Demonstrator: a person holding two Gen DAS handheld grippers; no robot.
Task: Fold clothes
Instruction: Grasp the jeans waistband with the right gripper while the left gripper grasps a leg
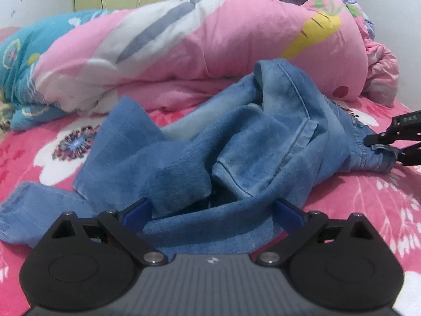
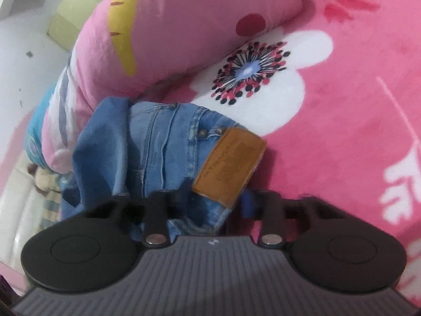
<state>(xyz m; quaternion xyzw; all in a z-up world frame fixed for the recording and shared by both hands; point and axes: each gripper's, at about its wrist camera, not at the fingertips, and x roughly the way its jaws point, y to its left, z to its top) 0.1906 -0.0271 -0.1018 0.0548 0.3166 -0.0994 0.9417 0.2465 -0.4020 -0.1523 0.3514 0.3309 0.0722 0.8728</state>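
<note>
While the jeans (image 1: 236,142) are lying rumpled on the pink flowered bed (image 1: 368,205), their long axis is running crosswise before the left tool (image 1: 213,210), from a leg end at its left to the waistband at the far right. The left tool is standing wide, with a fold of denim lying between its fingers but not pinched. The right tool (image 2: 205,205) is sitting at the waistband end, just below the tan leather patch (image 2: 229,166); it is probably nipping the waistband, though the blur there is making this uncertain. A rolled pink quilt (image 1: 184,47) is lying behind the jeans. Each tool is nearest its own end of the garment.
</note>
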